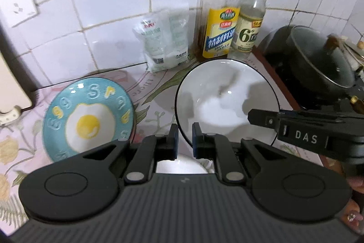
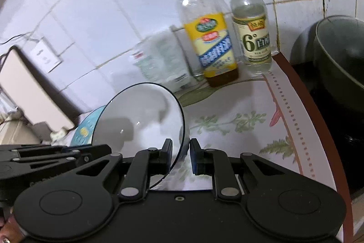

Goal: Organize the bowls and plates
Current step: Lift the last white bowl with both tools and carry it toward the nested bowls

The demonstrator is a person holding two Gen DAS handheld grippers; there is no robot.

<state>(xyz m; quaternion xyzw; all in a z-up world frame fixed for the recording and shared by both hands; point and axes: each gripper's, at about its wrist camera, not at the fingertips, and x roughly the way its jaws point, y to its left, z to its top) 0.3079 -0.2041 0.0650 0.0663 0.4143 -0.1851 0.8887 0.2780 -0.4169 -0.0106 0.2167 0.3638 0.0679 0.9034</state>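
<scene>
White bowl: the black-rimmed white bowl is raised and tipped up on edge, with its open side facing the left wrist camera. It is over the middle of the bench, in front of the back edge.
Left hand-held gripper: the left hand-held gripper has its jaws drawn in narrow across the bowl's near-left rim, so it appears to pinch that rim.
Right hand-held gripper: the right hand-held gripper straddles the opposite rim just as narrowly and looks clamped on it too.
Step in hand: judged to be carrying the bowl with both grippers toward a stacking spot.
Egg plate: the blue egg plate lies towards the bench's left edge, just beside the bowl. Whether it touches the bowl cannot be told.
White dish: a white dish shows partly under the left jaws, and what it is stays unclear.
Doing it well: keep both pinches even and level the bowl before lowering it. Move the two grippers together so the rim is not twisted. Let go only once the base is seated.
Risk: glazed ceramic held on a thin rim may slip if one side leads.
Back edge: the oil bottle, vinegar bottle and salt bag stand against the tiles close behind the bowl, so avoid swinging the rim backward.
Right edge: the dark pan sits beyond it, apart from the bowl.
</scene>
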